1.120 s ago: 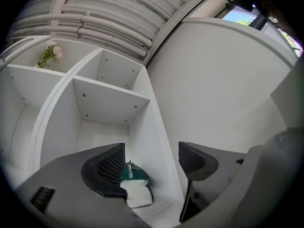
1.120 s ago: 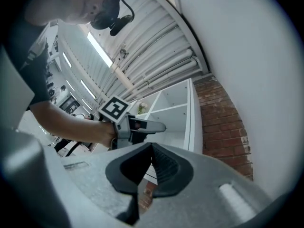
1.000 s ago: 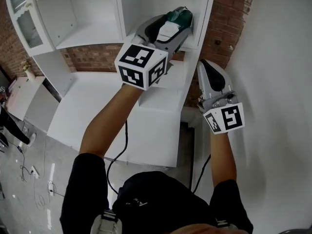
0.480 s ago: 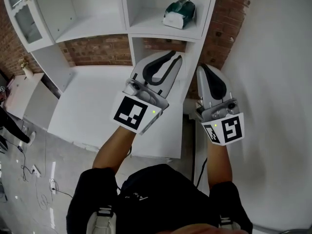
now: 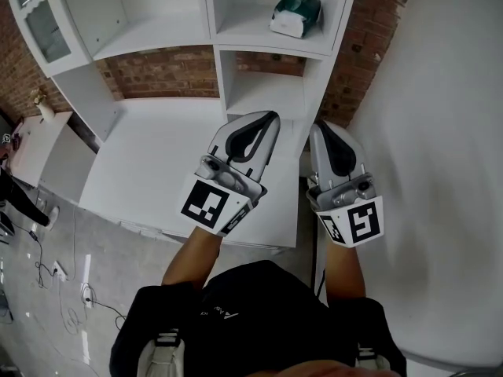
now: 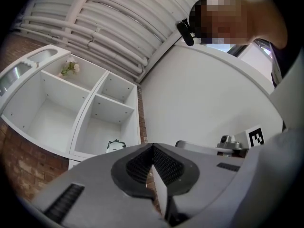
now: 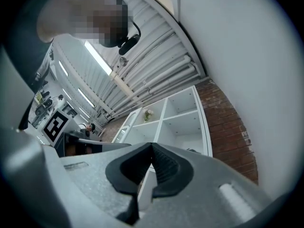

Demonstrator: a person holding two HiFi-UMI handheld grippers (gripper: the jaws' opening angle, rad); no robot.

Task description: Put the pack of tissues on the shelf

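one crumpled green-white tissue pack [image 5: 296, 12], smooth white shelf [image 5: 245, 31], rough brick [image 5: 161, 73]

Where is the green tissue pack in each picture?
Head view: the tissue pack lies near the top, right of middle, on the white shelf.
Left gripper view: low, left of middle, just above the jaws, in the shelf's lower right compartment.
Right gripper view: perhaps only a dark sliver over the jaw; hard to tell.
Shared landmark: the white shelf, with the brick wall beside it.
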